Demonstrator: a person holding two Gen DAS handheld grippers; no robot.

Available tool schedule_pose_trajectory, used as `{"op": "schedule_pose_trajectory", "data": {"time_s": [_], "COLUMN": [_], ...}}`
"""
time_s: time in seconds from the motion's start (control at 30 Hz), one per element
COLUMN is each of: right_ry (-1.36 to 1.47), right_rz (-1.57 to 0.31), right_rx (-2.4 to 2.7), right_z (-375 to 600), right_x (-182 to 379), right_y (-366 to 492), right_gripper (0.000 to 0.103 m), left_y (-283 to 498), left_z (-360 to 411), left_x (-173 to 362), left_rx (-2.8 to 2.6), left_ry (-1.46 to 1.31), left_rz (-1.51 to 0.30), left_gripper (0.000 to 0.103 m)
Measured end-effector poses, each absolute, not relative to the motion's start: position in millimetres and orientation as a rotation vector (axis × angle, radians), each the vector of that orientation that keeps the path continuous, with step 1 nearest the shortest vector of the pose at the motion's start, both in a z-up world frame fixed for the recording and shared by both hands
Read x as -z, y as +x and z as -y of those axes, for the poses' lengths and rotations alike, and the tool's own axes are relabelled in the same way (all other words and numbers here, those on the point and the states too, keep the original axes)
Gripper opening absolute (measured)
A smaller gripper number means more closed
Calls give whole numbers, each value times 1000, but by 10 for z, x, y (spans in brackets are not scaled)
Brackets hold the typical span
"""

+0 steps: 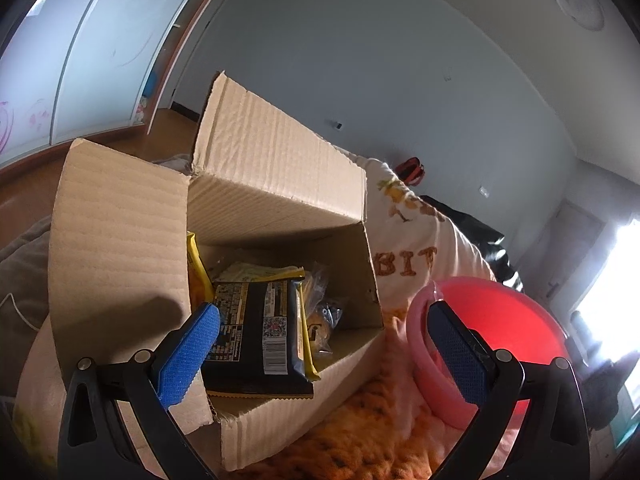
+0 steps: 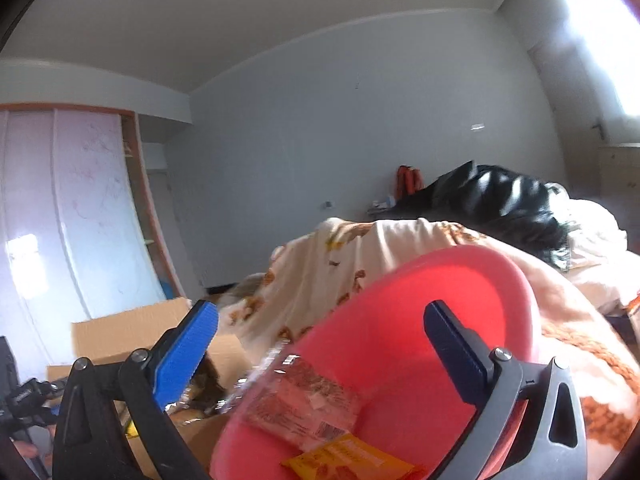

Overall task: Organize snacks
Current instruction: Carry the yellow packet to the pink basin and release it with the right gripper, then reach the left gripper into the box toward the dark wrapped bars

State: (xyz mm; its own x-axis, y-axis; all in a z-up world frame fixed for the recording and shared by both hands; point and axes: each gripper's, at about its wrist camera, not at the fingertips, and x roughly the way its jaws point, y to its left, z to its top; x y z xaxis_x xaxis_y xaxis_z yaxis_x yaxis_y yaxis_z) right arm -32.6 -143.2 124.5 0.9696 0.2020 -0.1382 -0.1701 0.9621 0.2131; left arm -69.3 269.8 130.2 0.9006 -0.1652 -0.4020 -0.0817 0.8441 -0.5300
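Note:
An open cardboard box (image 1: 280,168) stands on the bed with several snacks inside: a black packet (image 1: 260,328) with yellow edges on top, a yellow packet (image 1: 197,268) at the left wall, and clear-wrapped pastries (image 1: 324,320). My left gripper (image 1: 322,312) hovers open at the box's near corner, with nothing between its pads. To the right lies a red basin (image 1: 500,320). My right gripper (image 2: 320,308) is open above the red basin (image 2: 400,340). A clear-wrapped biscuit pack (image 2: 304,400), blurred, and an orange packet (image 2: 352,460) lie in the basin below it.
A cream blanket (image 2: 340,264) with orange prints covers the bed under the box and basin. A black jacket (image 2: 500,200) lies farther back. The cardboard box (image 2: 132,332) sits left of the basin. A wardrobe with sliding doors (image 2: 72,208) stands at the left.

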Motion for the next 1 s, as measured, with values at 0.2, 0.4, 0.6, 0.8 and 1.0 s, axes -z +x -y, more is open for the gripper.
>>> {"op": "schedule_pose_trajectory", "data": {"time_s": [0.2, 0.4, 0.6, 0.8, 1.0], "right_ry": [235, 290, 283, 258, 403], "right_rz": [-159, -168, -149, -170, -281], "right_rx": [-97, -84, -119, -150, -142], "right_z": [1542, 1673, 1557, 1438, 1782], "right_x": [-1288, -1226, -1234, -1127, -817], "right_y": [-367, -382, -433, -387, -126], "right_gripper": [103, 103, 103, 103, 103], "left_y": [-682, -674, -686, -687, -684], "left_z": [-2708, -2702, -2722, -2753, -2690], "left_x": [-1327, -1316, -1315, -1302, -1280], "left_rx": [52, 64, 60, 50, 49], "left_ry": [-566, -551, -536, -545, -524], "left_rz": [-445, -450, -454, -452, -454], "left_gripper": [102, 102, 102, 102, 102]}}
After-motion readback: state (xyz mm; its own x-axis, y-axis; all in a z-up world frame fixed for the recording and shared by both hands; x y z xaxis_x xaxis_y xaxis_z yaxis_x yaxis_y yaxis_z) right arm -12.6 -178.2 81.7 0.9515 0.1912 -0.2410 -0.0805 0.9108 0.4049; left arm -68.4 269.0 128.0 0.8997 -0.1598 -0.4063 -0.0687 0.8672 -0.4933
